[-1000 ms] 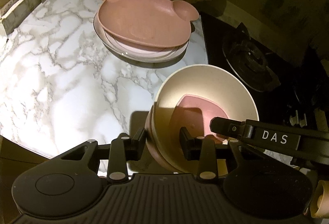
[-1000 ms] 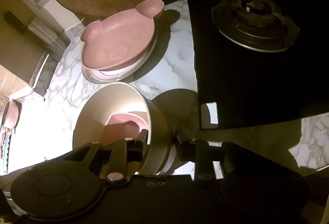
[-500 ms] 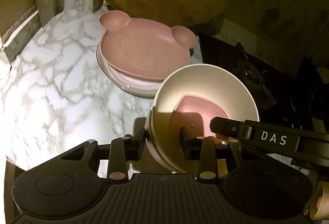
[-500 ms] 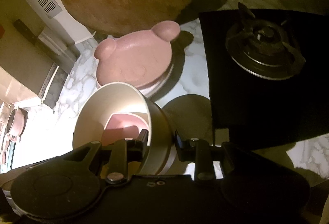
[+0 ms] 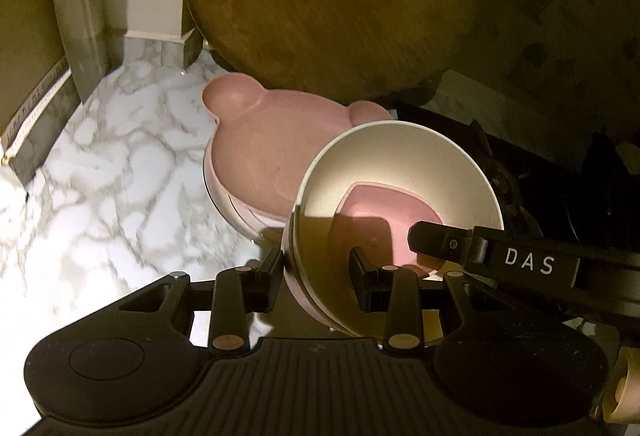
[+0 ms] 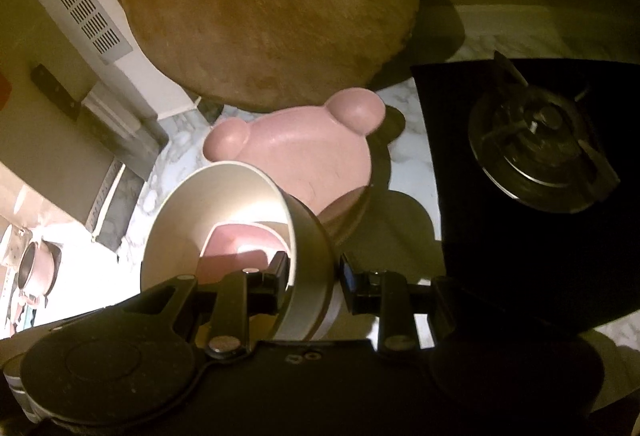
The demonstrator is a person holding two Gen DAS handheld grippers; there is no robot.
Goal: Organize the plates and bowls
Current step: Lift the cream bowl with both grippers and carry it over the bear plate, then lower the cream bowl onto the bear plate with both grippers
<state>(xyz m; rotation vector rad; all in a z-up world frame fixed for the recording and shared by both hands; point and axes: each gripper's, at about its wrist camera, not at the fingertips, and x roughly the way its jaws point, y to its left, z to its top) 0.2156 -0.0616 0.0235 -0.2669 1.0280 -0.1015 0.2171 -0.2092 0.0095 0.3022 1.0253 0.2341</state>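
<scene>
Both my grippers, left [image 5: 316,278] and right [image 6: 314,278], pinch the cream bowl [image 5: 400,172] rim; uneven pull could tip it onto the bear plate [image 5: 260,152].

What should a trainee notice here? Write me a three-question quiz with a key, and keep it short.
1. True or false: the left gripper and the right gripper each clamp the rim of the cream bowl.
2. What sits on the counter just beyond the bowl? A) bear-shaped pink plate B) steel kettle C) glass jug
3. Fill in: the round board standing behind the plate is made of ___.

Key: 1 true; 2 A; 3 wood.
</scene>
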